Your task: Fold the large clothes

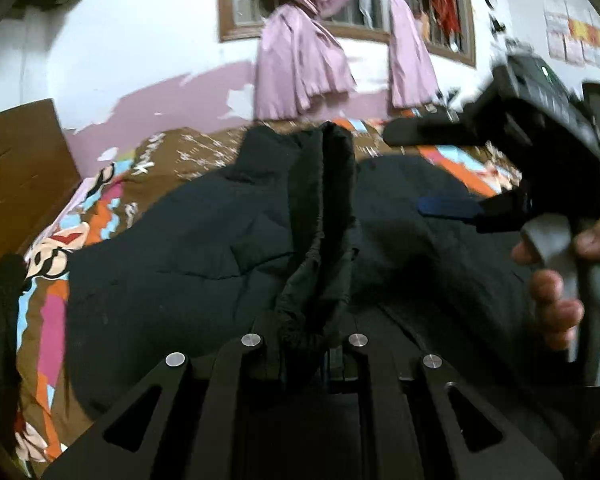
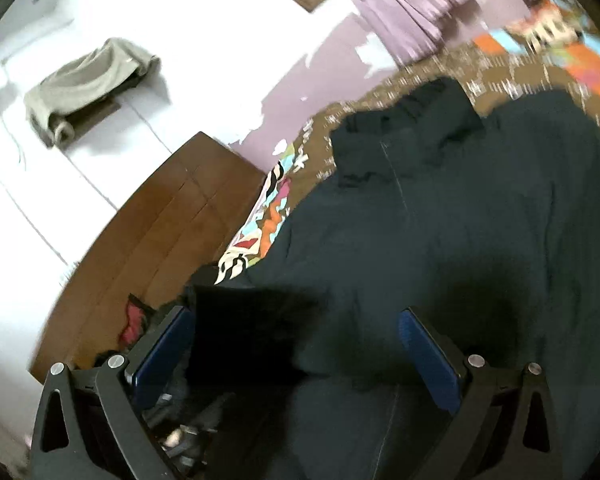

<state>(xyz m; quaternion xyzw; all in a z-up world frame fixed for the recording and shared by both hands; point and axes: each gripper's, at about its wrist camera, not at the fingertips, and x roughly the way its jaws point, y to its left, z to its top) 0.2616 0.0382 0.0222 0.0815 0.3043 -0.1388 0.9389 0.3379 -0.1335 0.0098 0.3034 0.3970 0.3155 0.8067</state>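
Note:
A large black padded jacket (image 1: 188,256) lies spread on the patterned bedspread (image 1: 52,308). My left gripper (image 1: 304,344) is shut on a bunched fold of the jacket, which rises as a ridge in front of it. My right gripper (image 1: 404,172) shows in the left wrist view at the right, held by a hand, open above the jacket. In the right wrist view the jacket (image 2: 440,232) fills the middle, and my right gripper (image 2: 296,332) is open with its blue pads (image 2: 424,356) wide apart over the dark cloth.
A brown wooden headboard (image 2: 160,232) stands at the left of the bed. Pink curtains (image 1: 300,64) hang at a barred window on the far wall. A grey cloth (image 2: 88,80) hangs on the white wall. Dark clutter (image 2: 148,320) lies beside the bed.

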